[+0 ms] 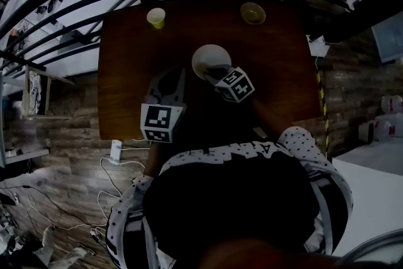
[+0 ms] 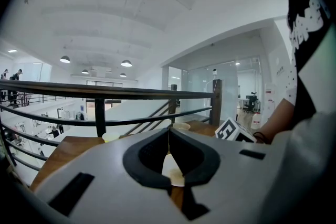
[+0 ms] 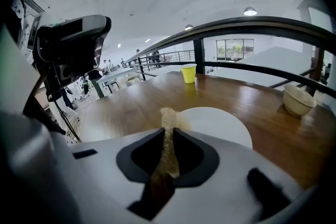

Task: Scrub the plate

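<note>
Plate (image 3: 220, 126) lies at one o'clock just beyond my right gripper (image 3: 168, 132), which pinches a tan sponge (image 3: 168, 115); my left gripper (image 2: 169, 132) is closed, empty.

No legible txt or nos., white lettering on shirt (image 1: 239, 211) too blurred

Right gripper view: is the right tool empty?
No, a tan scrub pad is pinched between the jaws of the right tool, with the white plate lying just beyond it.
</note>
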`<state>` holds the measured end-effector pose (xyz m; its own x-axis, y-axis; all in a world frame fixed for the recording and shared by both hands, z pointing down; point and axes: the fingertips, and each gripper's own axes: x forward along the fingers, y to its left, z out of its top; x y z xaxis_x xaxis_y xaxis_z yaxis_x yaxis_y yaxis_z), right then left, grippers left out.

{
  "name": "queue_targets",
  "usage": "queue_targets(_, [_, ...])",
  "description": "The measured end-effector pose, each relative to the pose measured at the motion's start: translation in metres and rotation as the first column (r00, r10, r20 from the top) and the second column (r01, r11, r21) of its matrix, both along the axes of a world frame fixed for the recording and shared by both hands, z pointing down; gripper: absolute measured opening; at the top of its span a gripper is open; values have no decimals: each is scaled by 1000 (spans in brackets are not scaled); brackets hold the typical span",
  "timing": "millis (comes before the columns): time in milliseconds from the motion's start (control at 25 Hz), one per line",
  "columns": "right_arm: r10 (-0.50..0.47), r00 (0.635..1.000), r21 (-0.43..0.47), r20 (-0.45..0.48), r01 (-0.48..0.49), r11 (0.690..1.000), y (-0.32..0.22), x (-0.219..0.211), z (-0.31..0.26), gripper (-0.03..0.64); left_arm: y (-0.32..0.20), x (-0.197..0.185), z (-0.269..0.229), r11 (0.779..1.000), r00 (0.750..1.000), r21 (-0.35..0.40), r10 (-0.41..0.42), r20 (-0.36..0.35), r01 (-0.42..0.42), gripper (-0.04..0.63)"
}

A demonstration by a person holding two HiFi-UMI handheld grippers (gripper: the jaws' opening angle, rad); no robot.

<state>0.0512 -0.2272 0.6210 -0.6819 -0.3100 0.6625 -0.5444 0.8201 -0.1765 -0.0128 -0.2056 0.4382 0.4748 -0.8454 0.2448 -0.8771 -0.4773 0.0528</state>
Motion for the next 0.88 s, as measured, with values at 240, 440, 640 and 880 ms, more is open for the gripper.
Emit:
queue_targets(240, [7, 1000, 1, 24, -7, 1000, 3, 2, -4, 49, 2, 5, 0, 1000, 1000, 0, 11, 6, -11, 14])
queue_targets(440, [-6, 999, -3, 33, 6, 1000, 10, 0, -6, 49, 6, 4, 2, 1000, 1000, -7, 11, 7, -11, 14])
queue_targets(640, [-14, 999, -3, 36, 14, 1000, 14, -1, -9, 49, 6, 5, 2, 1000, 1000, -3, 11, 7, -11, 14])
queue_targets(880, [-36, 998, -26, 52, 38, 999, 22, -5, -12, 49, 4, 5, 0, 1000, 1000, 3, 9, 5, -9, 14])
